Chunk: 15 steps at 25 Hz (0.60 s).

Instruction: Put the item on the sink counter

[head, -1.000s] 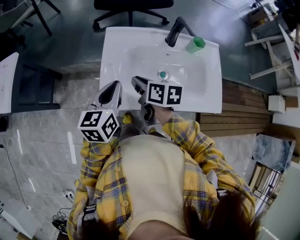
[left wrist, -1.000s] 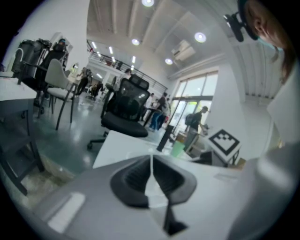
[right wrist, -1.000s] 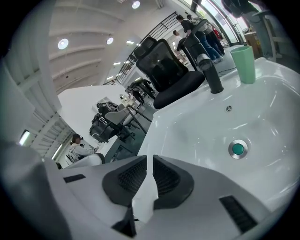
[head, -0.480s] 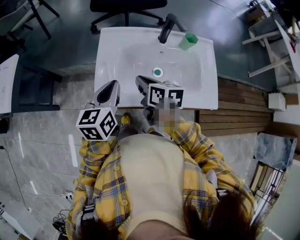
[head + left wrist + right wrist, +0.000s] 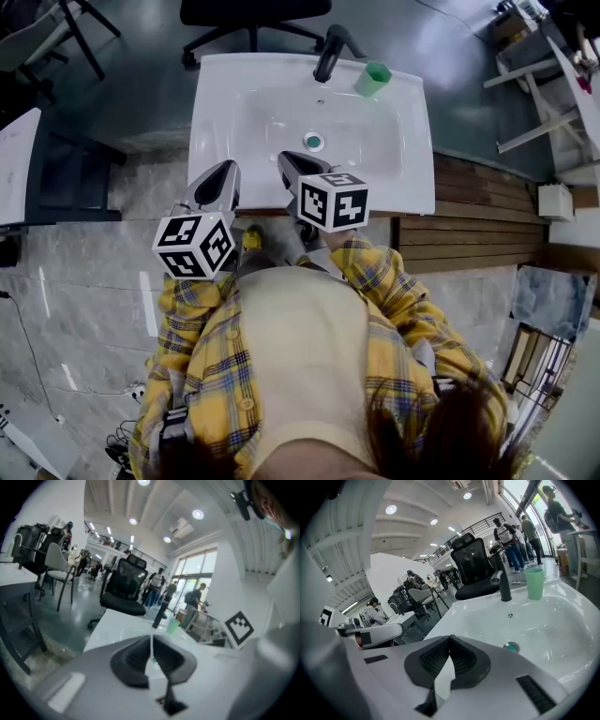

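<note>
A white sink (image 5: pixel 230 103) lies just ahead of the left gripper (image 5: pixel 225 171) and right gripper (image 5: pixel 290 161), both empty with jaws pressed together, a green cup (image 5: pixel 374 79) beyond.

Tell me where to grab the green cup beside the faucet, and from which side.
Grip the green cup across its side wall near mid-height, coming from the front or right. It stands upright, widening upward, and the faucet stands close on its left, so that side looks cramped.
</note>
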{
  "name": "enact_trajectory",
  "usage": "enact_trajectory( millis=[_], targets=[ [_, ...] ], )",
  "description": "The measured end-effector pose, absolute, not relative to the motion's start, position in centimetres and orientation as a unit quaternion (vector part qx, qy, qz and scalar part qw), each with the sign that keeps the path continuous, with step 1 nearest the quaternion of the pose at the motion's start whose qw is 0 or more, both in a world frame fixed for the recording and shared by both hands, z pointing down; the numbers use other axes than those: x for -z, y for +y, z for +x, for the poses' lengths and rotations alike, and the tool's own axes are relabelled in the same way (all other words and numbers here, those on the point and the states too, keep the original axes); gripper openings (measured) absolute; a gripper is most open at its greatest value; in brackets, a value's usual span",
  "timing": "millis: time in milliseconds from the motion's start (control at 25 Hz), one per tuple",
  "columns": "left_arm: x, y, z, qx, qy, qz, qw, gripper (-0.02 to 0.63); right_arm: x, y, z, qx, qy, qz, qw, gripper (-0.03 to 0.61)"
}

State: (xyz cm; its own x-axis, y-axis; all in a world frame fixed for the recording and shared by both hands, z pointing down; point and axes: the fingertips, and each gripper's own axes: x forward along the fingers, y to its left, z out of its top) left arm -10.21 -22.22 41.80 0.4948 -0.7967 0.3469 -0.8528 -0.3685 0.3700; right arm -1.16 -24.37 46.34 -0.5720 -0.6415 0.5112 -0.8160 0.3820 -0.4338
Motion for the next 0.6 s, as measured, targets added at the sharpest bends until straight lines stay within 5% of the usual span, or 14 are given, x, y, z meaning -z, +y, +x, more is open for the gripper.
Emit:
enact_trajectory(
  millis=[600],
  targets=[
    [-42.0,-20.6,-10.2,-0.058,-0.504,0.822,0.259,0.015,-45.4,-22.6,0.3,-0.274,-0.832,0.461,0.144,0.015]
  ],
)
